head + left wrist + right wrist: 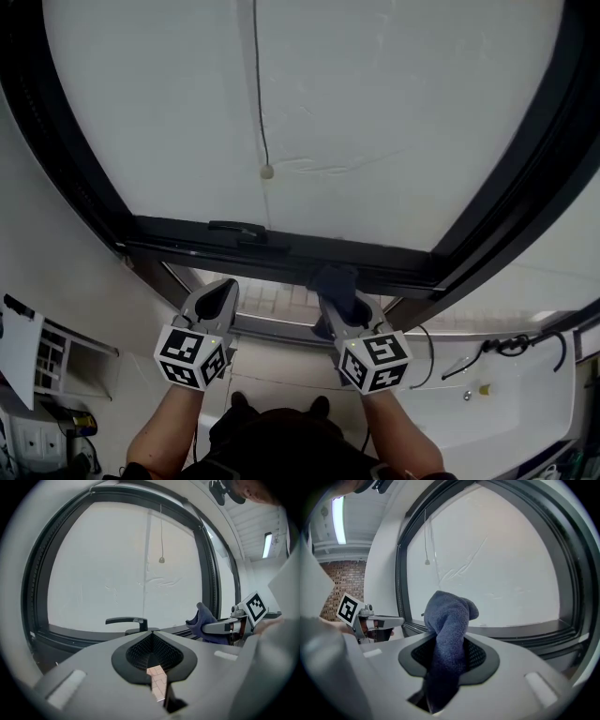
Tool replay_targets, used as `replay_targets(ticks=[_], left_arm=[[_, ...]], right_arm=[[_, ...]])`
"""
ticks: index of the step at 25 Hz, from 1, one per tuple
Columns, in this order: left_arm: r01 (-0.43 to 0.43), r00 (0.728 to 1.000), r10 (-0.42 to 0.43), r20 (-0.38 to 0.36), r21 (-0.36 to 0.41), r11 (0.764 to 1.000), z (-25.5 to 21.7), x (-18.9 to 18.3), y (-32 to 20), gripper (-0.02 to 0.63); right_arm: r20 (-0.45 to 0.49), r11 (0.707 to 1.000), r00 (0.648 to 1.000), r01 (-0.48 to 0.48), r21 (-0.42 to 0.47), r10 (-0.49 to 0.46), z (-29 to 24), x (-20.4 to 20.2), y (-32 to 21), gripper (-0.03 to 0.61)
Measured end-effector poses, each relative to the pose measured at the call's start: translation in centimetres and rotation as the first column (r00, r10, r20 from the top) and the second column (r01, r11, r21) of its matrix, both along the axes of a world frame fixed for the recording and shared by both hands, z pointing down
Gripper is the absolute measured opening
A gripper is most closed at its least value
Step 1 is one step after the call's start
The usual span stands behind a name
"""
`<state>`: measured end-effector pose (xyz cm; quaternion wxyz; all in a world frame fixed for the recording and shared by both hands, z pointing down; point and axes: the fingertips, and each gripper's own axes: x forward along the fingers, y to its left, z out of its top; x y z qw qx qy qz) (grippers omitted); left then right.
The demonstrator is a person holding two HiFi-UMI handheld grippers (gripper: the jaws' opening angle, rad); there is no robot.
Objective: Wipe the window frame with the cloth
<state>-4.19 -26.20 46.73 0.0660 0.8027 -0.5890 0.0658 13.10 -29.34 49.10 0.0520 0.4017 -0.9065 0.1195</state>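
Cloth [449, 630] is standing bunched in your right tongs [448, 665], which are clamping it so its free end is facing the bottom edge of the window frame [187, 232]; your left tongs [152, 660] are idling closed, empty.

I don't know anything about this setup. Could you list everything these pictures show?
window frame: one, black, around the window, bottom rail just ahead of the tools
pane: one, white, fills the frame; I cannot tell whether it is glass or a covering
pull cord: one, thin and dark with a small bead at its end, hangs in front of the pane
window handle: one, black, on the bottom rail
cloth: one, dark blue, in the right tool
cable: one, black, on the white ledge at right
ceiling light: one, white strip, overhead
left tool: one, grey, jaws together, empty
right tool: one, grey, shut on the cloth
forearms: two, bare, behind the tools
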Motion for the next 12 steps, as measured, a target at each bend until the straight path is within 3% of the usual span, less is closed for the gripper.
replay_targets(ticks=[5, 12], left_arm=[[-0.048, 0.999, 0.048, -0.013, 0.059, 0.997, -2.4, 0.1, 2.8, -0.006], [-0.107, 0.993, 0.111, -0.031, 0.13, 0.986, -4.8, -4.2, 6.2, -0.006]], right_arm=[[0.0, 0.998, 0.999, -0.033, 0.059, 0.033, -2.9, 0.3, 3.1, 0.127], [0.018, 0.974, 0.982, -0.189, 0.123, 0.188, -6.4, -1.2, 7.5, 0.127]])
